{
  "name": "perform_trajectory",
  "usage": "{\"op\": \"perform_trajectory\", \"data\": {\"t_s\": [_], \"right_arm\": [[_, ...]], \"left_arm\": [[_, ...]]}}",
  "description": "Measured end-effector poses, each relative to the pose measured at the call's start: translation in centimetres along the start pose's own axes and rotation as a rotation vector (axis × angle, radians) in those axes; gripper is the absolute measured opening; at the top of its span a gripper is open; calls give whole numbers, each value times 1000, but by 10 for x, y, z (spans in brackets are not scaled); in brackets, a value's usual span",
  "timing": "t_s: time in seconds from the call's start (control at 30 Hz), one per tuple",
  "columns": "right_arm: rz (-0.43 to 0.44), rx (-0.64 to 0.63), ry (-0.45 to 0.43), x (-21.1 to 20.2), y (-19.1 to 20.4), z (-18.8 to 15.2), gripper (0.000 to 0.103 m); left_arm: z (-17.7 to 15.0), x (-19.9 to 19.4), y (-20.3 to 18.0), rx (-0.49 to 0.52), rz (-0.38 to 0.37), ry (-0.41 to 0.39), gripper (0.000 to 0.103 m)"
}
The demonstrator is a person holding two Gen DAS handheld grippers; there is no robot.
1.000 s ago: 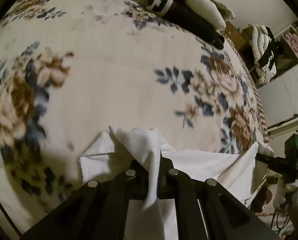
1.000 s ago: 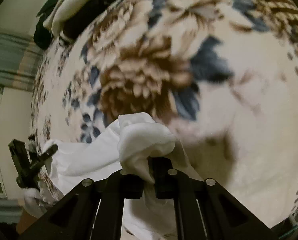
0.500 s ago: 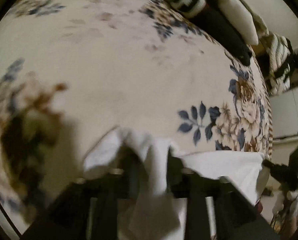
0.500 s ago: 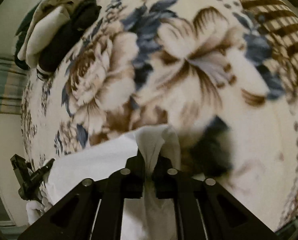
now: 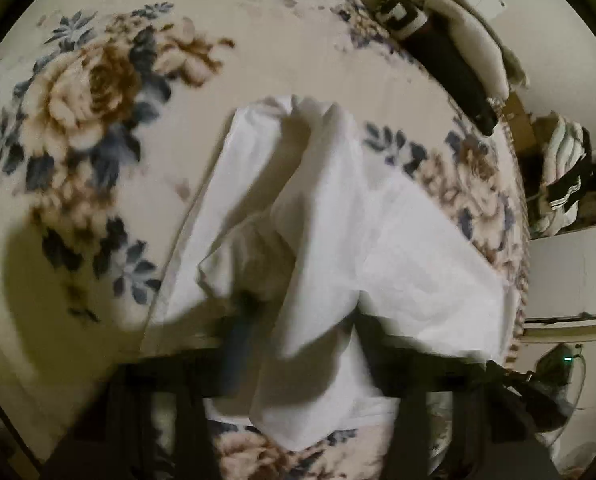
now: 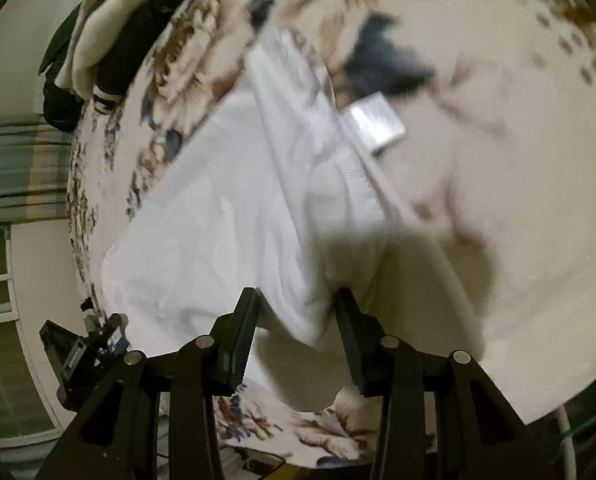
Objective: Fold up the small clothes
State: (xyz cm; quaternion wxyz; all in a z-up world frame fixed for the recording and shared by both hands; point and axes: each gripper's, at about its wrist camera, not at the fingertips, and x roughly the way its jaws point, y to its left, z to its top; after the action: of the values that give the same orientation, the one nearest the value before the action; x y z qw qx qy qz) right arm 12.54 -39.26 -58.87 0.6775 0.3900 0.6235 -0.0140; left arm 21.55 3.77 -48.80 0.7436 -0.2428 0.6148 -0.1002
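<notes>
A white garment [image 5: 378, 248] lies on the flowered blanket [image 5: 97, 92], with one end folded over toward the far side. My left gripper [image 5: 298, 320] is blurred; its jaws stand apart with a flap of the white cloth draped between them. In the right wrist view the same garment [image 6: 217, 220] lies flat, its ribbed hem [image 6: 358, 184] and a grey label [image 6: 374, 122] showing. My right gripper [image 6: 295, 312] is open, with a fold of cloth lying loose between the fingers.
A pile of black and cream clothes [image 5: 450, 40] lies at the far edge of the bed and shows in the right wrist view [image 6: 109, 40] too. Shelves with clothes [image 5: 566, 172] stand to the right. The other gripper [image 6: 81, 356] shows at lower left.
Both grippers were shut on the white cloth and carried it forward over the garment. Now both have opened and the cloth has dropped onto the bed, folded over.
</notes>
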Motion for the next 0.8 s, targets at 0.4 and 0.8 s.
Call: {"op": "perform_trajectory", "data": {"t_s": [0.4,0.8], "right_arm": [[-41,-9,-7,-37,-15,3,3],[-7,-6,-145,-39,22,46,43]], "left_arm": [[-1,-24,0,5,-30,27,37],[94,-3,-35,67,-26,-32,52]]}}
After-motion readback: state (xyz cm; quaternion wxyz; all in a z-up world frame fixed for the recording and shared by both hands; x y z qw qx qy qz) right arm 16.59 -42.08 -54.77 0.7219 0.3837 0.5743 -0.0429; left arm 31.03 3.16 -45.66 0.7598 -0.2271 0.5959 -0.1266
